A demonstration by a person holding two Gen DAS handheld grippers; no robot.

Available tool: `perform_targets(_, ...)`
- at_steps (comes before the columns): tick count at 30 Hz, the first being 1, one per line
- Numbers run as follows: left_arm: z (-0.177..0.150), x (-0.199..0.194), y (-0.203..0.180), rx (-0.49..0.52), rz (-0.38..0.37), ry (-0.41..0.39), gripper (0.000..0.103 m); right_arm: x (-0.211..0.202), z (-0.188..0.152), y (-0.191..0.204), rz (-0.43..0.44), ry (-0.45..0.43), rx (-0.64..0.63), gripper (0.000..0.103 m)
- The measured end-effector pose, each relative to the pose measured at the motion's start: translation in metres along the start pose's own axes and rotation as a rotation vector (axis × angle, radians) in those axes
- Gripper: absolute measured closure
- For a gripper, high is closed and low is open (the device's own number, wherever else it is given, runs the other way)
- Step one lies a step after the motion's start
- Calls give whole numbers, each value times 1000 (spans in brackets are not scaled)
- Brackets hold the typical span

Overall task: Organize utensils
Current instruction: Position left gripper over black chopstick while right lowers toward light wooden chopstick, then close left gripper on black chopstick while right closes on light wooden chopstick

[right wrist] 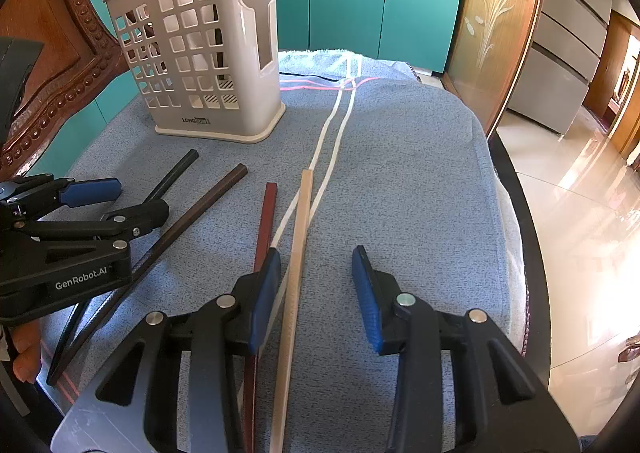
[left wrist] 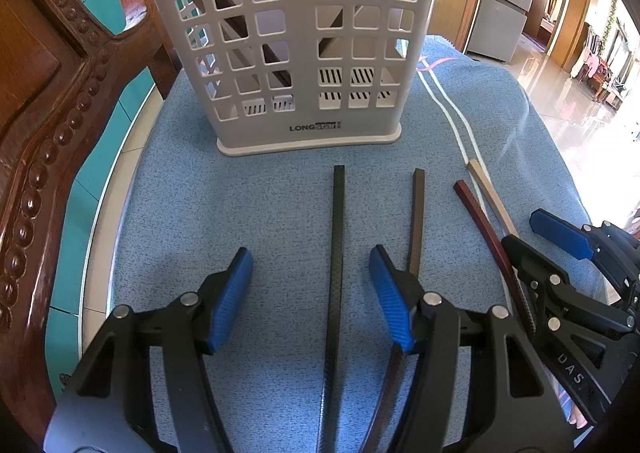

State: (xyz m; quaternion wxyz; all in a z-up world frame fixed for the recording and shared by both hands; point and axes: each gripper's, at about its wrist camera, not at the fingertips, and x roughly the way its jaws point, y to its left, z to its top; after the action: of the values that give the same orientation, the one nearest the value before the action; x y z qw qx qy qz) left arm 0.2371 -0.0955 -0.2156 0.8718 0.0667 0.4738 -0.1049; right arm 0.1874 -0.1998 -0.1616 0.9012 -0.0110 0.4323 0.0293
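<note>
Both grippers, left [left wrist: 311, 293] and right [right wrist: 316, 293], are held with jaws spread, nothing grasped. Ahead of them the utensil holder [left wrist: 288, 41] is stood on the blue towel [right wrist: 400, 173]. Between the left jaws a black chopstick [left wrist: 337, 253] is laid; between the right, a beige chopstick [right wrist: 298, 253].

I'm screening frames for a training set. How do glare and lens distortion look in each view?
Left wrist view: the floor at right is blown out by glare, and the chopsticks bow, e.g. the black chopstick; the basket stays sharp. Right wrist view: bright glare on the floor, curved towel edge, dark fisheye corners.
</note>
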Motion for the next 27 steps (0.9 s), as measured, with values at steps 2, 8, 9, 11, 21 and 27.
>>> perform_targets(2,0,0,0,2,1,0,41,-1,0,-2,-2,1,6,77)
perform_targets(8,2,-2,-6,32,-36,-5,65,-2,2,-10,39,7,55,96)
perform_targets(9,2,-2,-7,36,-39,-5,69,-2,2,-11,47,6,64,96)
perform_targets(11,3,-2,-7,35,-53,-2,79,-2,2,-14,55,2,83,97)
perform_targets(21,7,-14,11,-11,-77,-58,96,-26,8,-18,74,-120,113,97)
perform_targets(27,9,-23,16,-24,-82,-95,96,-27,8,-19,66,-129,124,97)
